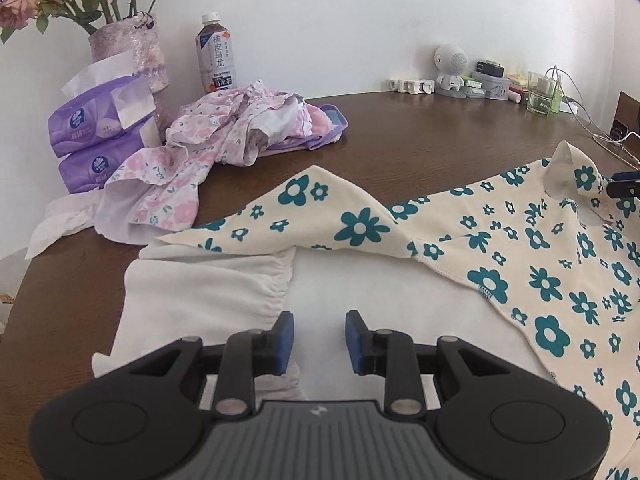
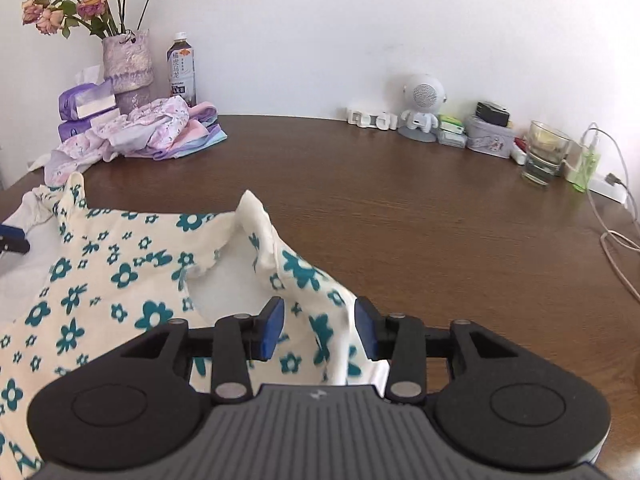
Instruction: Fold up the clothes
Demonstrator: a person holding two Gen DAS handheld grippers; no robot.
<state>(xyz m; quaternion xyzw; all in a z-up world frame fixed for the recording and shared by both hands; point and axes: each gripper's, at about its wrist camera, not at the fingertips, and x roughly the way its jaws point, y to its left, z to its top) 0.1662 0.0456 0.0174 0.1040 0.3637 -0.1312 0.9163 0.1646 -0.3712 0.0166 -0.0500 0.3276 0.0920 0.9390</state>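
A cream garment with teal flowers (image 1: 500, 248) lies spread on the brown table (image 1: 420, 136), its plain white inside showing at the near side. My left gripper (image 1: 319, 342) is open just above the white inside, by the gathered hem. In the right wrist view the garment (image 2: 120, 280) lies at the left and centre. My right gripper (image 2: 320, 328) is open, with a raised fold of the flowered cloth between its pads. The right gripper's fingertips also show at the right edge of the left wrist view (image 1: 624, 186), next to a raised corner of the cloth.
A heap of pink flowered clothes (image 1: 208, 148) lies at the back left beside purple tissue packs (image 1: 92, 132), a vase of roses (image 1: 132, 52) and a tea bottle (image 1: 216, 56). A white robot speaker (image 2: 420, 108), tins, a glass (image 2: 544, 152) and cables (image 2: 616, 236) line the back right.
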